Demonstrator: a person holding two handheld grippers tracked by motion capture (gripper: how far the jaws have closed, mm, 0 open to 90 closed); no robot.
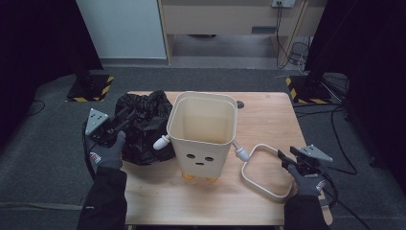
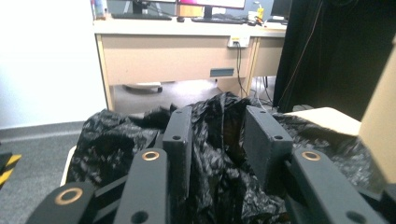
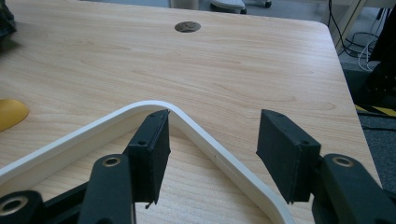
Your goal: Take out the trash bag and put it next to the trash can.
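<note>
A cream bin (image 1: 201,139) with a dotted face, small white arms and yellow feet stands upright and empty in the middle of the wooden table (image 1: 268,115). A crumpled black plastic bag (image 1: 143,124) lies just to its left. My left gripper (image 1: 125,115) is at the bag's left side. In the left gripper view its jaws (image 2: 219,121) stand apart, with folds of the bag (image 2: 112,140) between them. A white ring frame (image 1: 262,145) lies flat to the right of the bin. My right gripper (image 1: 282,155) is open and straddles the frame's rail (image 3: 219,158) near a corner without touching it.
A round cable hole (image 1: 239,104) sits in the table behind the bin. One yellow bin foot (image 3: 11,114) lies at the left edge of the right gripper view. Dark curtains, stand bases with hazard tape (image 1: 88,88) and a desk (image 2: 187,56) surround the table.
</note>
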